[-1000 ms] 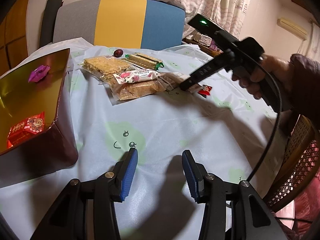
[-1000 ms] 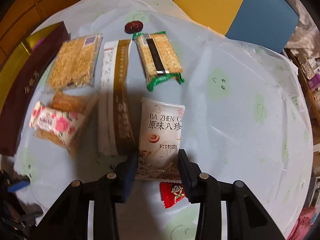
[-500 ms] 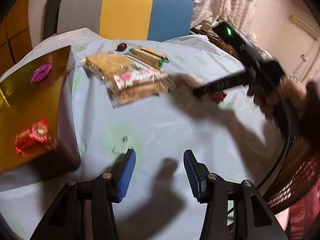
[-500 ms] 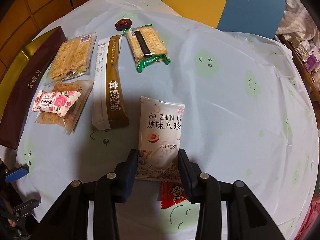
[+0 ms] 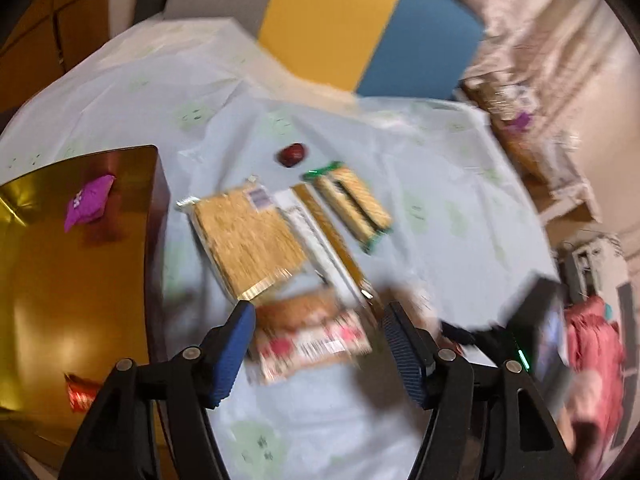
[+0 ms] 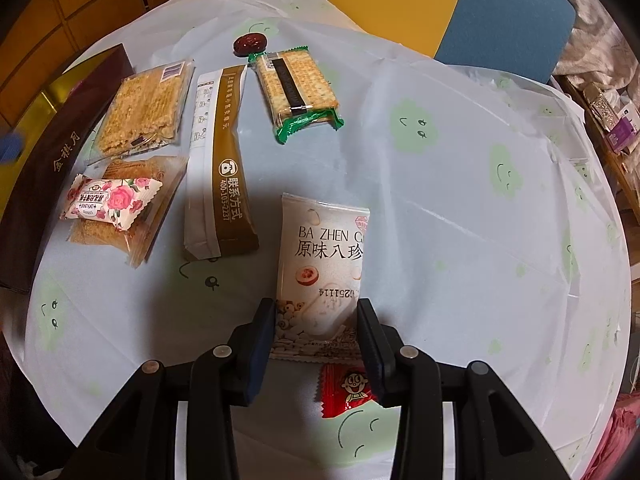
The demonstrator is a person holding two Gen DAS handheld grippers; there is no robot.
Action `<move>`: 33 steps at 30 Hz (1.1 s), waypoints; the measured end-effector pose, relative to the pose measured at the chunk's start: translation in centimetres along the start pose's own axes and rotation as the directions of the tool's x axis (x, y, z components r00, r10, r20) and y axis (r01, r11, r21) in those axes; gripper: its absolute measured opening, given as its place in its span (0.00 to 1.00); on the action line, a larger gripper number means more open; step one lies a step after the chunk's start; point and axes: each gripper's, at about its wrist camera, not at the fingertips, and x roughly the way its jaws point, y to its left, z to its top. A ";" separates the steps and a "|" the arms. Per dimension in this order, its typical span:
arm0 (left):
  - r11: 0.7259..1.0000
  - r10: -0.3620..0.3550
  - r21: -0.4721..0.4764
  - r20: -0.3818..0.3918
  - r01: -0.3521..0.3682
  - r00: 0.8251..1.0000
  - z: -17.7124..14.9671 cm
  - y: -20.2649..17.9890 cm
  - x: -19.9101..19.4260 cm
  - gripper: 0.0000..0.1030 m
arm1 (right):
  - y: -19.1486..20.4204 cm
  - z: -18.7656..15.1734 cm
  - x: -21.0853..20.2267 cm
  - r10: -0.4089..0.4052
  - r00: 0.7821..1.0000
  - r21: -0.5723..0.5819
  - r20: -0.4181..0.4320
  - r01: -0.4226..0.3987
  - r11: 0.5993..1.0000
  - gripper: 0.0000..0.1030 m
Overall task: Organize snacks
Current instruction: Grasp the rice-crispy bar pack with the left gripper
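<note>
Right gripper (image 6: 316, 330) fingers snug on white plastic snack pouch (image 6: 322, 268); left gripper (image 5: 318, 342) fingers just widening, empty, over rose-print wrapped cake (image 5: 316, 342).

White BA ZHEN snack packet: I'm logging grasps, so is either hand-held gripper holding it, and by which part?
The right hand-held gripper clamps the white BA ZHEN packet at its bottom end; the left hand-held gripper holds nothing.

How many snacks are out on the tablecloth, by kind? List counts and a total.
Clear crisp packs: 2
Cracker pack: 1
Rose packet: 1
Brown sachet: 1
White pouch: 1
Red candy: 1
Date: 1
Total: 8
</note>
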 end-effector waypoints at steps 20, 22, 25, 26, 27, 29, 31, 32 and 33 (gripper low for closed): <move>0.945 0.291 -0.125 -0.112 -0.304 0.950 5.9 2.2 7.6 0.75 | 0.0 0.2 -0.1 -0.005 1.000 -0.019 -0.015 0.004 1.000 0.40; 0.944 0.286 -0.139 -0.108 -0.300 0.952 5.5 2.5 7.2 0.75 | 0.0 0.3 -0.1 -0.002 1.000 -0.015 -0.016 0.002 1.000 0.40; 0.943 0.284 -0.151 -0.089 -0.295 0.955 4.8 3.0 5.9 0.75 | 0.0 0.3 -0.1 -0.007 1.000 -0.019 -0.015 0.006 1.000 0.40; 0.944 0.283 -0.148 -0.090 -0.294 0.955 4.7 3.0 5.6 0.75 | -0.1 0.3 -0.1 -0.008 1.000 -0.020 -0.015 0.008 1.000 0.40; 0.944 0.285 -0.146 -0.092 -0.296 0.954 4.5 3.0 5.4 0.75 | 0.0 0.3 -0.1 -0.010 1.000 -0.020 -0.014 0.009 1.000 0.40; 0.943 0.286 -0.148 -0.096 -0.297 0.954 4.4 3.1 5.4 0.75 | 0.1 0.3 -0.2 -0.013 1.000 -0.021 -0.012 0.013 1.000 0.40; 0.942 0.289 -0.146 -0.110 -0.303 0.951 4.7 2.9 6.2 0.75 | 0.1 0.3 -0.2 -0.015 1.000 -0.020 -0.012 0.015 1.000 0.40; 0.939 0.301 -0.140 -0.112 -0.315 0.947 4.7 3.0 6.3 0.75 | 0.1 0.3 -0.2 -0.016 1.000 -0.021 -0.011 0.016 1.000 0.40; 0.936 0.310 -0.139 -0.117 -0.325 0.943 4.8 3.0 6.6 0.75 | 0.1 0.2 -0.2 -0.016 1.000 -0.020 -0.012 0.016 1.000 0.40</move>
